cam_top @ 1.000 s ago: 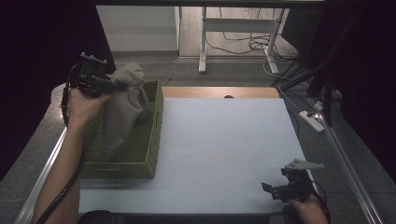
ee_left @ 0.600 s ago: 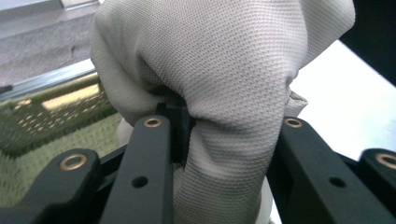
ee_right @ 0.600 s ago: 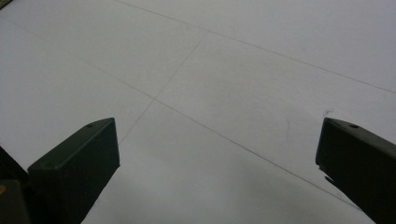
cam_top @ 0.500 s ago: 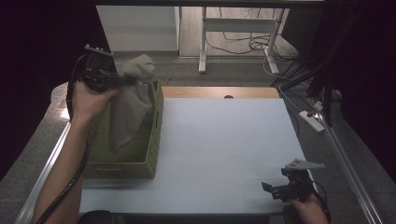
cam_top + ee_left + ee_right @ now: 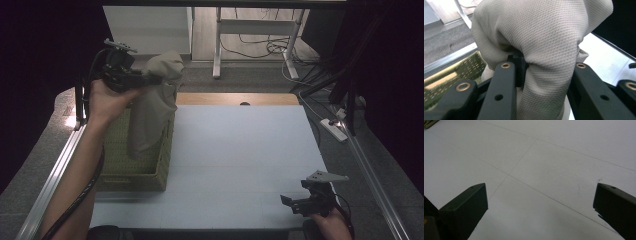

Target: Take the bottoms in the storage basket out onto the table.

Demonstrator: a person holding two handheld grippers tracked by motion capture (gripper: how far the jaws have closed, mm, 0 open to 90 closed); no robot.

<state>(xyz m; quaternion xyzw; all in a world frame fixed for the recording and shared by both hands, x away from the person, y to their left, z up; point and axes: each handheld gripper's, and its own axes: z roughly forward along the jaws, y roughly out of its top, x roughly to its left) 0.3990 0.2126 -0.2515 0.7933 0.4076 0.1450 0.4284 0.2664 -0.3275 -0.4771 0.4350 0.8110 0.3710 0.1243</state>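
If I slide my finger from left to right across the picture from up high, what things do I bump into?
left gripper → beige cloth hanging from it above the green woven basket → bare white table top → right gripper

So my left claw (image 5: 152,80) is up over the far end of the basket (image 5: 137,172), which sits on the left side of the surface (image 5: 240,160). The cloth (image 5: 155,107) hangs from it down into the basket. My right claw (image 5: 292,204) is way over at the near right corner.
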